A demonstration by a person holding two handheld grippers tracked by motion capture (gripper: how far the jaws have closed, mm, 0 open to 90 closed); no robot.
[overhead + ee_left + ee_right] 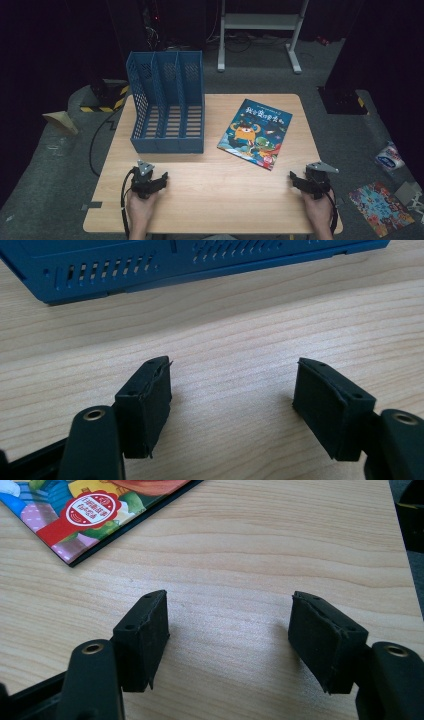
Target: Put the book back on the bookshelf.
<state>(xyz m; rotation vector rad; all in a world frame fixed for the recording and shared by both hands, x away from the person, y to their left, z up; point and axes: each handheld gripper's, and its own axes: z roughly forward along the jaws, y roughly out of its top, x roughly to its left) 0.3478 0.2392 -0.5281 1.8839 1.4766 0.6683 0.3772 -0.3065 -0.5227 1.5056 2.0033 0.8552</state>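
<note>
A blue three-slot file rack (167, 102) stands on the wooden table (215, 185) at the back left. A colourful picture book (255, 133) lies flat to its right. My left gripper (150, 181) rests near the front left edge, open, with bare wood between its jaws (232, 385); the blue file rack's base (150, 265) is just ahead of it. My right gripper (306, 181) sits at the front right, open and holding nothing (227, 622), with the picture book's corner (75, 515) ahead to its left.
The table's right edge (402, 555) runs close to my right gripper. On the floor lie a second colourful book (380, 207) at the right, a white packet (391, 157), and a metal stand's legs (260, 30) behind the table.
</note>
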